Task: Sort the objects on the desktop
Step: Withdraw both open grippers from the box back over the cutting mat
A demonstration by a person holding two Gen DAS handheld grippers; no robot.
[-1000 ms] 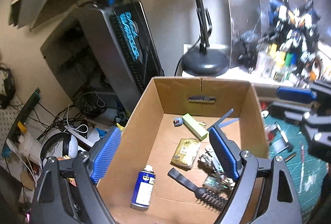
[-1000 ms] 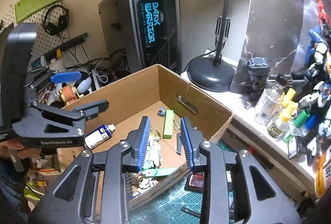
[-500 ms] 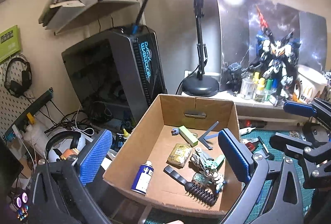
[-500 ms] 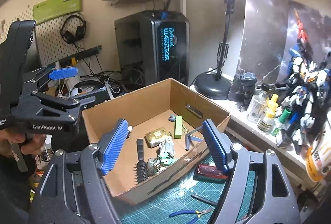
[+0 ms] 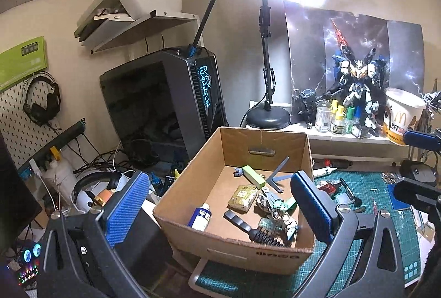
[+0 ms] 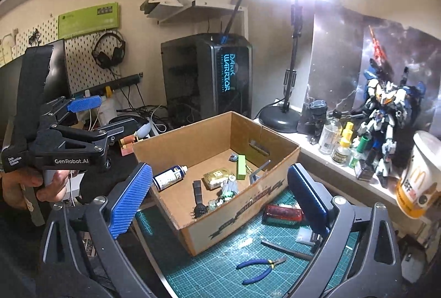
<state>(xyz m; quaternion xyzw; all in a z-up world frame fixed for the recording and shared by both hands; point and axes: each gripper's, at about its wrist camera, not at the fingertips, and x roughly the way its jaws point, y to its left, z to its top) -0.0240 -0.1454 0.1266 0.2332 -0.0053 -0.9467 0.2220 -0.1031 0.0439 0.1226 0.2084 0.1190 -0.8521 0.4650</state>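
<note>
A black computer tower (image 5: pixel 176 102) lit "DARK WARRIOR" stands behind a desk lamp (image 5: pixel 268 116). A robot model (image 5: pixel 355 94) and paper cup (image 5: pixel 401 116) share the shelf; headphones (image 6: pixel 109 50) hang on pegboard.

box (image 6: pixel 220 138) top open | lamp (image 6: pixel 278 119), bottles (image 6: pixel 329 135) crowd behind | mat (image 6: pixel 220 270) free in front

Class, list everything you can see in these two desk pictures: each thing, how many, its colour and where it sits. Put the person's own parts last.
cardboard box: one, brown, open, on green cutting mat
spray can: one, blue-white, lying in box
hairbrush: one, black, in box
green bar: one, in box
pliers: one, blue handles, on mat
computer tower: one, black, behind box
desk lamp: one, black, on white ledge
robot model: one, white-blue, on ledge
left claw: blue pads, open, empty
right claw: blue pads, open, empty
hand: one, gripping left handle
</note>
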